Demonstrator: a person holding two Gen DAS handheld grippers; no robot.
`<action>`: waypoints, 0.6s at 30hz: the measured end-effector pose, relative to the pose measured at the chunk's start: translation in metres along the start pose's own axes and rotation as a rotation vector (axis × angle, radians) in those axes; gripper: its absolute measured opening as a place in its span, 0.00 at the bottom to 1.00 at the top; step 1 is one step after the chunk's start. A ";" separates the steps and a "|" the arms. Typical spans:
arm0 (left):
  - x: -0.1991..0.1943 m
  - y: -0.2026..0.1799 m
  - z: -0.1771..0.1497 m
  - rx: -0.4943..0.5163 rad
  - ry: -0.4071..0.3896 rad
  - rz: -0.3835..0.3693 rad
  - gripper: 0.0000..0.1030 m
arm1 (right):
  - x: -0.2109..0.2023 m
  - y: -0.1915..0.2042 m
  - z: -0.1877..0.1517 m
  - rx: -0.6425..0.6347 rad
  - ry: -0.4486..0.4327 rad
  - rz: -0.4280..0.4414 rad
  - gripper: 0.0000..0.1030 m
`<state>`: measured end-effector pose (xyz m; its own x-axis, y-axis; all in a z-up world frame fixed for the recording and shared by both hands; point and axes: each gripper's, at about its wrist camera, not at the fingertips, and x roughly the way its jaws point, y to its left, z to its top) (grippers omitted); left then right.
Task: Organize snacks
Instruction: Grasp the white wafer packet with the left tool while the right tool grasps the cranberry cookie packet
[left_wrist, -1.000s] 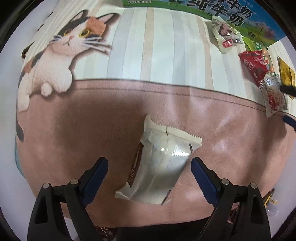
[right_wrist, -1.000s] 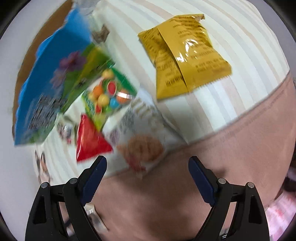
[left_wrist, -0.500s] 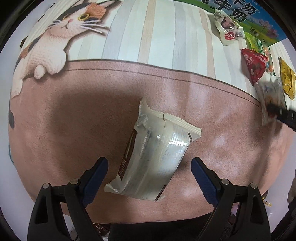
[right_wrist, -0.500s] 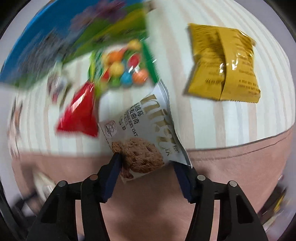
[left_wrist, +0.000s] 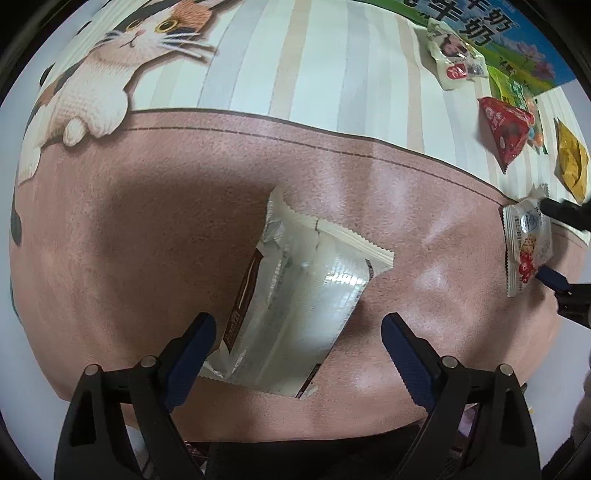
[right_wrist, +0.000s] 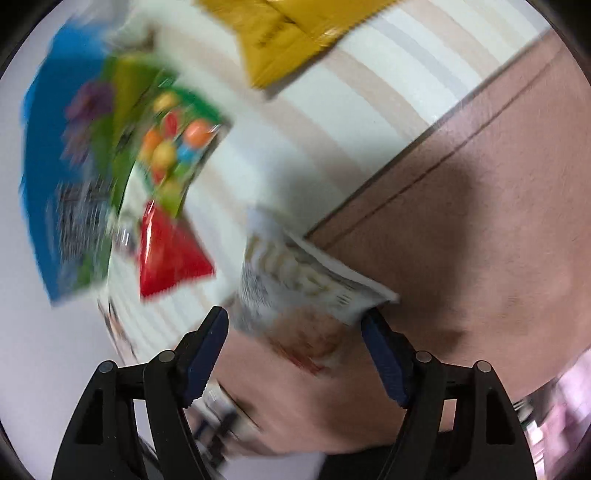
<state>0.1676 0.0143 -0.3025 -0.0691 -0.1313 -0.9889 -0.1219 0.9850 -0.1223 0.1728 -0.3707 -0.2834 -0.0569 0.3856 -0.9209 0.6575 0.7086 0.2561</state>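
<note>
A white and silver wafer packet (left_wrist: 295, 306) lies on the pink part of the mat, between the fingers of my open left gripper (left_wrist: 299, 332), which hovers just over it. My right gripper (right_wrist: 295, 328) is shut on a white cookie packet (right_wrist: 295, 295) and holds it over the mat's pink edge; the packet also shows at the right of the left wrist view (left_wrist: 528, 243). A red triangular packet (right_wrist: 166, 254), a green candy bag (right_wrist: 177, 147) and a yellow packet (right_wrist: 291, 33) lie on the striped part. The right wrist view is blurred.
A blue and green milk carton box (left_wrist: 491, 33) lies along the mat's far edge, with a small white snack packet (left_wrist: 454, 59) next to it. A cat picture (left_wrist: 122, 62) fills the mat's far left. The mat's near edge (left_wrist: 258, 428) runs just behind my left gripper.
My right gripper closed on the cookie packet and has pulled it toward the pink area, away from the other snacks. My left gripper has moved closer over the wafer packet and stays open.
</note>
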 end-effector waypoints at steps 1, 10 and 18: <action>0.000 0.001 -0.001 -0.004 0.001 0.000 0.89 | 0.005 0.007 0.003 -0.010 -0.021 -0.042 0.76; -0.004 0.019 -0.006 -0.027 -0.008 0.000 0.89 | 0.031 0.087 -0.047 -0.632 -0.064 -0.324 0.70; 0.011 0.016 0.000 0.021 -0.001 0.034 0.88 | 0.036 0.100 -0.098 -0.844 -0.032 -0.391 0.83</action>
<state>0.1650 0.0286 -0.3149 -0.0718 -0.0974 -0.9927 -0.0987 0.9910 -0.0901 0.1632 -0.2280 -0.2623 -0.1301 0.0213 -0.9913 -0.1691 0.9846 0.0434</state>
